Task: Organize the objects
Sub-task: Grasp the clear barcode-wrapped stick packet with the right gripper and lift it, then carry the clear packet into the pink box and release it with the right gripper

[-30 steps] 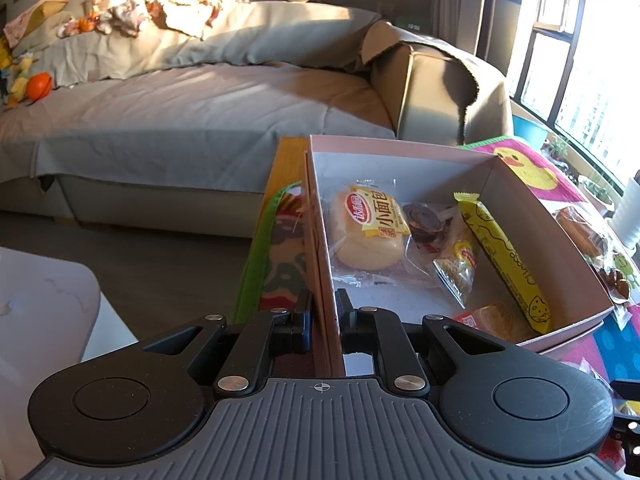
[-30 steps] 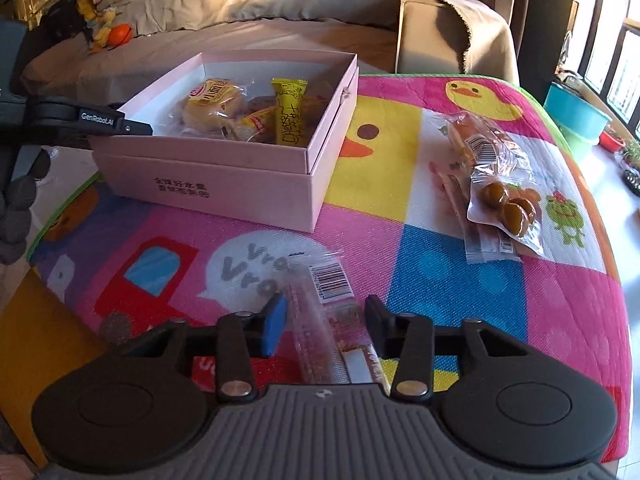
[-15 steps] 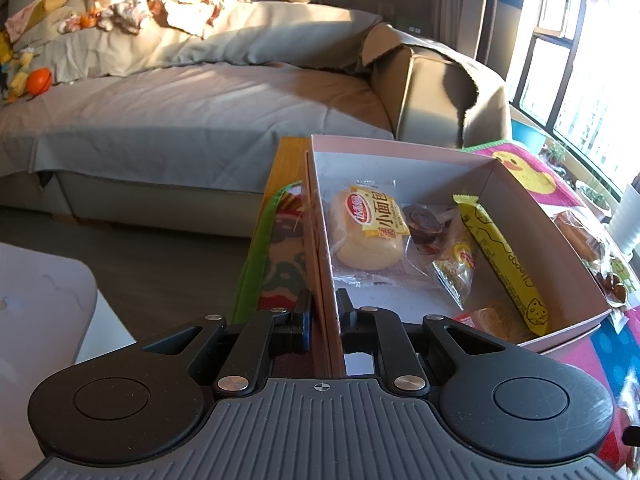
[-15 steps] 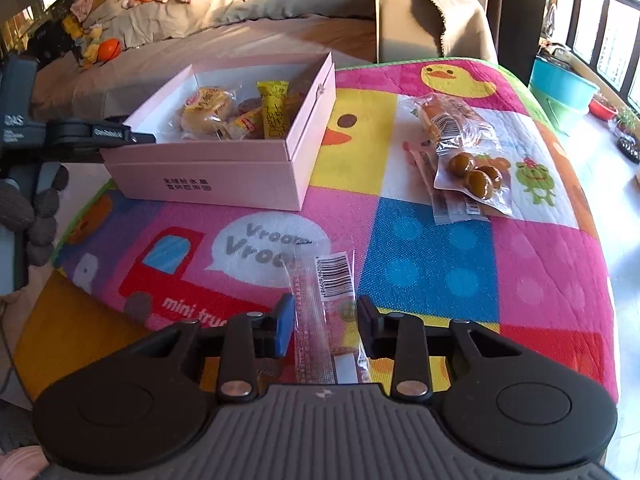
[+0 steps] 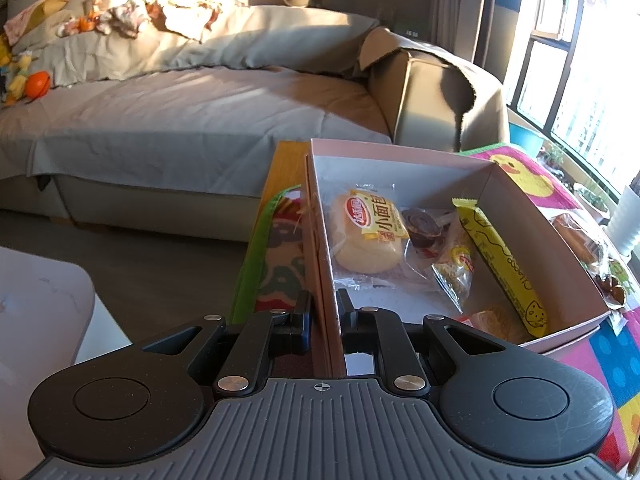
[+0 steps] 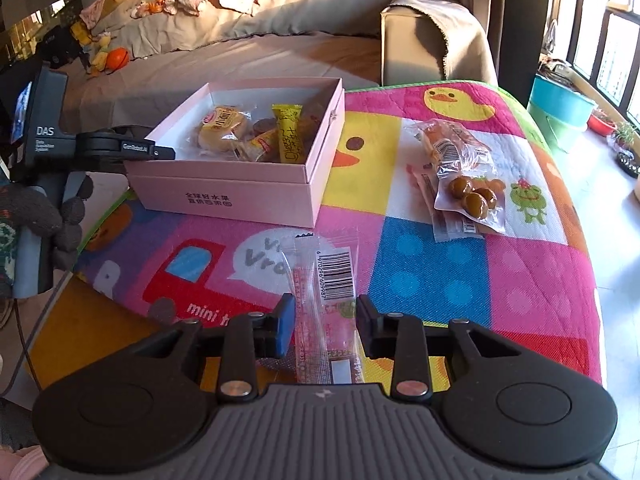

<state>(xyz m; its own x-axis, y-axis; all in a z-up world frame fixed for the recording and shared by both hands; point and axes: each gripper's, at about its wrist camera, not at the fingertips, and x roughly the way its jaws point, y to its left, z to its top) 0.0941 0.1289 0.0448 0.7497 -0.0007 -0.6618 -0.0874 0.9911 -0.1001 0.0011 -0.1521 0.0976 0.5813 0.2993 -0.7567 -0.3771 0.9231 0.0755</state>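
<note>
Lifted clear of the play mat (image 6: 440,264), your right gripper (image 6: 325,322) clamps a snack packet (image 6: 326,300); your left gripper (image 5: 323,312) pinches the near-left wall of the pink box (image 5: 320,248).

Open mat (image 6: 432,264) lies between pink box (image 6: 224,196) and snack packets (image 6: 464,184).

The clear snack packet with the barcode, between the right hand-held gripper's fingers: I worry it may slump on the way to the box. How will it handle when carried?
The clear snack packet is thin film, so it will probably flop beyond the right hand-held gripper. It looks flat and light, likely easy to lift. Glossy plastic may slip; the pink box is close.
</note>
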